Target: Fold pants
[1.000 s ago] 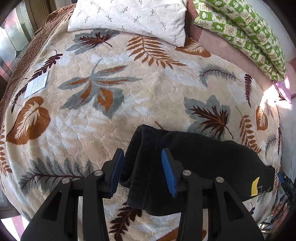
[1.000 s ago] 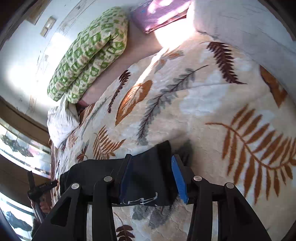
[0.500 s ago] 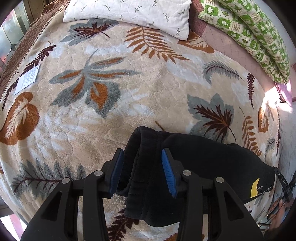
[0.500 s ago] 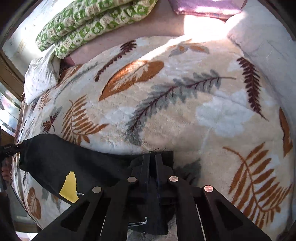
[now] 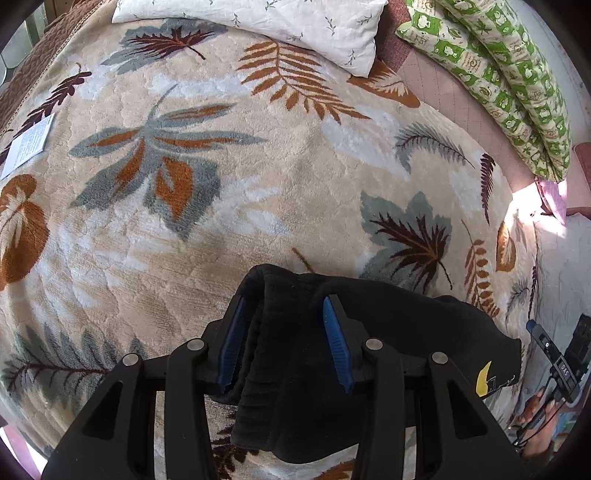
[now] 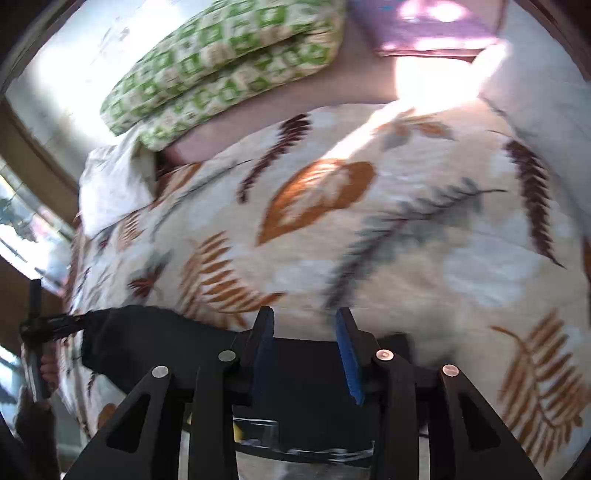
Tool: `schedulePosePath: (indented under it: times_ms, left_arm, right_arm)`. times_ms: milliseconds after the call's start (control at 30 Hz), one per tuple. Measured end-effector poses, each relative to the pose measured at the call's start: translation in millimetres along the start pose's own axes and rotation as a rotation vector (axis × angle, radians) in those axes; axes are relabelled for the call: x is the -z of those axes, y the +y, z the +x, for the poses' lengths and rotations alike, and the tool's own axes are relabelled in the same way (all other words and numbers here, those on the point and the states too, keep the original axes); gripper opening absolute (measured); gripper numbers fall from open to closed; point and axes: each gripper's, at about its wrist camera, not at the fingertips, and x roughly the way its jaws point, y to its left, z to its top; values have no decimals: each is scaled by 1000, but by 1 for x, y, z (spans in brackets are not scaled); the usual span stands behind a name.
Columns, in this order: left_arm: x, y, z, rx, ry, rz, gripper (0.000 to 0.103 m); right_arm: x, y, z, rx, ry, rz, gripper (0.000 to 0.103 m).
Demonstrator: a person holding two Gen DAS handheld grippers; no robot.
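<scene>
The black pants [image 5: 388,332] lie folded on a leaf-patterned blanket [image 5: 221,221], with a yellow mark near their right end. My left gripper [image 5: 284,321] is open, its blue-padded fingers [image 5: 231,339] straddling the pants' ribbed left end. In the right wrist view the pants [image 6: 147,339] lie low and left under the tool. My right gripper [image 6: 304,332] is open, its tips above the pants' far edge, nothing between the pads. The view is motion-blurred.
A white pillow [image 5: 258,22] and a green patterned quilt [image 5: 498,74] lie at the bed's far side. A white paper [image 5: 27,146] lies at the left edge. The right tool [image 5: 554,365] shows at the pants' right end.
My right gripper was open, shut on the pants' end half a second ago, and is now open again and tilted up. My left gripper stays open around the ribbed end.
</scene>
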Motion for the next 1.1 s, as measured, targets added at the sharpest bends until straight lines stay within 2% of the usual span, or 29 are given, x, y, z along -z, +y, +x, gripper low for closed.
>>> schedulePosePath:
  times_ms: [67,133,233,300,367,500,567,633,700,833,967,1100]
  left_arm:
    - [0,-1,3,4,9,13,43]
    - [1,-2,2,16,10,26,43]
    - [6,-8,-3,43,-4,90,43]
    - [14,-16,-7,10,-21,146,35]
    - [23,-21,-6,-14,-16,195,31]
    - [38,-18,-7,-20,-5,237,29]
    - [41,-16,-7,-26,-5,251,29]
    - [42,-16,-6,-34,-7,264,29]
    - [41,-16,-5,-37,-8,267,29]
    - [38,-18,-4,-32,-10,270,29]
    - [32,-13,-3,-6,-6,247,29]
    - [24,-8,-1,39,-4,214,29]
  right_arm:
    - [-10,41,23,-121,58,-78,39]
    - [-17,82,52,-184,111,-171,37]
    - [-26,126,98,-158,178,-276,39]
    - [-25,143,124,-130,216,-311,39]
    - [-23,154,143,-121,239,-341,39]
    - [-8,177,163,-169,316,-432,39]
    - [7,188,163,-169,361,-527,39]
    - [19,196,155,-215,381,-601,39]
    - [25,202,149,-208,384,-667,40]
    - [16,207,157,-162,382,-668,43]
    - [10,221,172,-163,397,-693,44]
    - [9,230,186,-205,474,-711,44]
